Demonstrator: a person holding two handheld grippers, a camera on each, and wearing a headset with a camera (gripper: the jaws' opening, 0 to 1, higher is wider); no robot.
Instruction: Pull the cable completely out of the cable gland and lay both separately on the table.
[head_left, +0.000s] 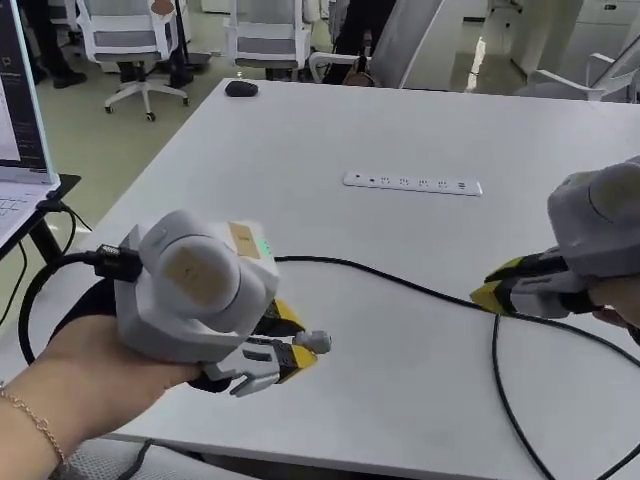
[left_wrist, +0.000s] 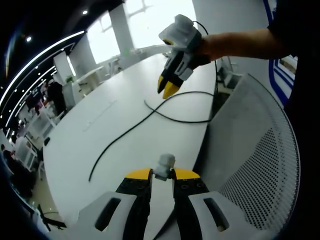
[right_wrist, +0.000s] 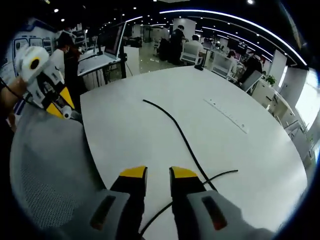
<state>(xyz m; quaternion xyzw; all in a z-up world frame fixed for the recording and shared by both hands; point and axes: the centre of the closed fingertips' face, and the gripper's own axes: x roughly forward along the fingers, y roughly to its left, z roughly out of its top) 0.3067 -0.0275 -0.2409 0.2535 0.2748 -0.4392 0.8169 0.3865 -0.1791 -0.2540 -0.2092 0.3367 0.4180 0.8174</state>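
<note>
My left gripper (head_left: 298, 354) hovers over the near left corner of the white table (head_left: 330, 130), shut on a small grey cable gland (head_left: 317, 341) that sticks out past its yellow tips. The left gripper view shows the gland (left_wrist: 164, 164) pinched between the jaws of that gripper (left_wrist: 163, 175). A black cable (head_left: 400, 282) lies loose on the table, with one free end near the middle. Over its right part hangs my right gripper (head_left: 489, 293). In the right gripper view that gripper (right_wrist: 158, 176) has a narrow gap with nothing in it, and the cable (right_wrist: 176, 129) runs past its right jaw.
A white power strip (head_left: 412, 183) lies at mid table and a dark mouse (head_left: 241, 89) at the far edge. A laptop (head_left: 15, 130) stands on a stand to the left. Office chairs (head_left: 125, 35) are beyond the table. A mesh chair back (left_wrist: 260, 170) is close behind.
</note>
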